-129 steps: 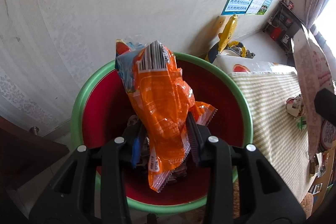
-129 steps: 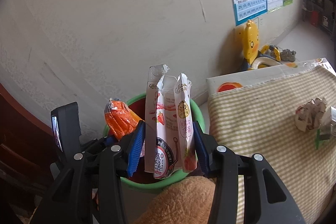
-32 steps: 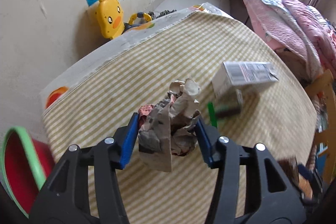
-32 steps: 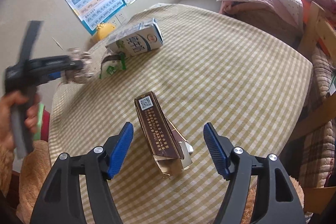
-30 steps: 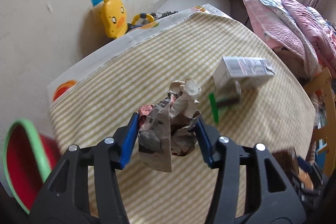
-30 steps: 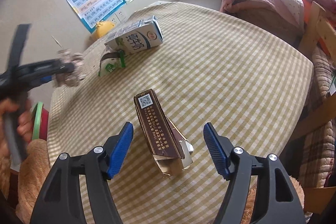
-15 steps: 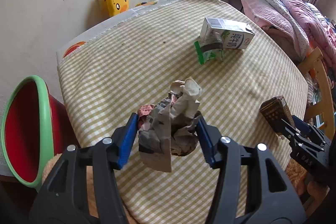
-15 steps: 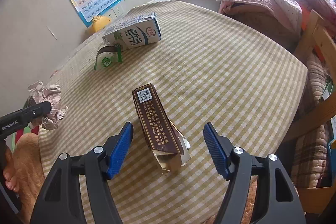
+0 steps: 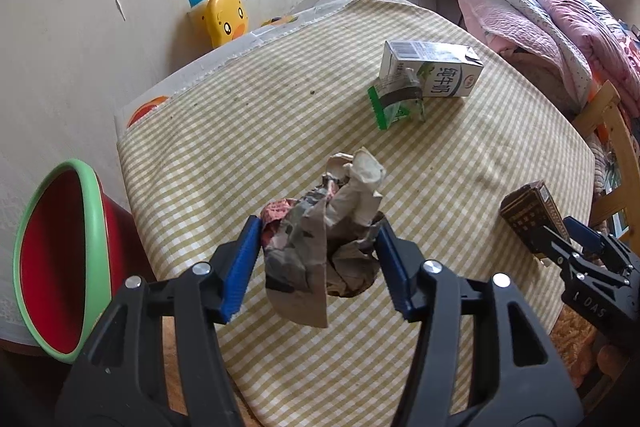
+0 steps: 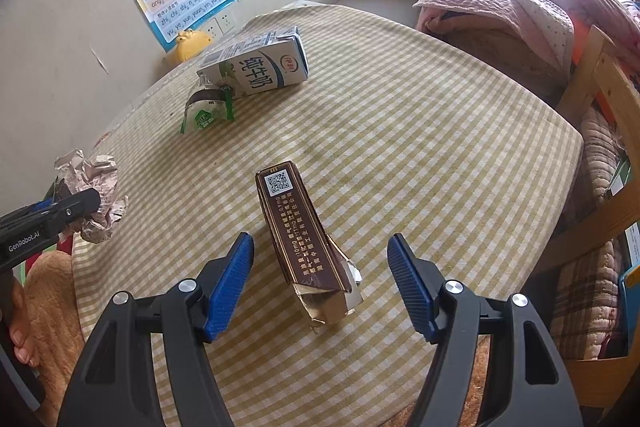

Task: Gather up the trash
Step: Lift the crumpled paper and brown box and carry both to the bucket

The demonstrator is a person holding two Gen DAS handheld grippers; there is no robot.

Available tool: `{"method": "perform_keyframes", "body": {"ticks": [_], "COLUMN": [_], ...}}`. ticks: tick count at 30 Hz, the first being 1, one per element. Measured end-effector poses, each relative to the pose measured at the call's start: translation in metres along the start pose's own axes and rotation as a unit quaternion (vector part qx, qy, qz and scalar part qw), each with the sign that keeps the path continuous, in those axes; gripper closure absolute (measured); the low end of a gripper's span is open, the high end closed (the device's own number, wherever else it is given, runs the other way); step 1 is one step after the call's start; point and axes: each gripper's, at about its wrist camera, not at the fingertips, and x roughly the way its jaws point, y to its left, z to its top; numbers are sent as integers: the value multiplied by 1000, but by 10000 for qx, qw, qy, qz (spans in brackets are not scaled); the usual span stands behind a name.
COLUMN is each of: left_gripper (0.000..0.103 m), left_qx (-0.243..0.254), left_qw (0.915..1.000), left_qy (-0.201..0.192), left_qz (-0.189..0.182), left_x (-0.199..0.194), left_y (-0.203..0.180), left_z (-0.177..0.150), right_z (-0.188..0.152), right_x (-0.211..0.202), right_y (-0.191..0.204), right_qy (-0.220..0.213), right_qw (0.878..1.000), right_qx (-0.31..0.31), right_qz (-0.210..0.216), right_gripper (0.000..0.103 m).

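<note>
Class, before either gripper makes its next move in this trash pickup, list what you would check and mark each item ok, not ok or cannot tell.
1. Left gripper holds the crumpled paper: ok.
2. Paper lifted clear of the tablecloth: cannot tell.
3. Red bin in view, mouth unobstructed: ok.
4. Right gripper has the brown carton between its jaws: ok.
5. Right jaws closed on the carton: not ok, gaps on both sides.
6. Milk carton and green wrapper collected: not ok.

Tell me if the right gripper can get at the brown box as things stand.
Probably yes: the right gripper is open, the brown box lies on the table between its fingers, with nothing over it or beside it.
</note>
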Motion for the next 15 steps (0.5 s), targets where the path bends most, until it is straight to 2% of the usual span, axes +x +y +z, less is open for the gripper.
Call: {"method": "perform_keyframes", "body": {"ticks": [3, 5, 8, 11, 15], "left_gripper": [49, 49, 49, 49, 49], "left_qx": [22, 32, 47, 68, 87], "left_qw": [10000, 10000, 10000, 9999, 9996], "left_qy": [-17, -27, -68, -141, -253], "left_qz": [2, -1, -4, -12, -62], "left_x": [-1, -2, -5, -9, -18], "left_y": [-1, -1, -1, -2, -2], "left_z": [0, 0, 1, 3, 5], "right_z": [0, 0, 1, 3, 8], "right_x": [-1, -2, -3, -11, -23], "right_y": [1, 1, 0, -2, -1], "right_qy": [-19, -5, -15, -173, -284], "right_qw": [10000, 10000, 10000, 9998, 9993], "right_qx": [-12, -17, 11, 61, 200], "right_qz": [19, 42, 80, 73, 158], "right_gripper": [46, 61, 76, 80, 81]}}
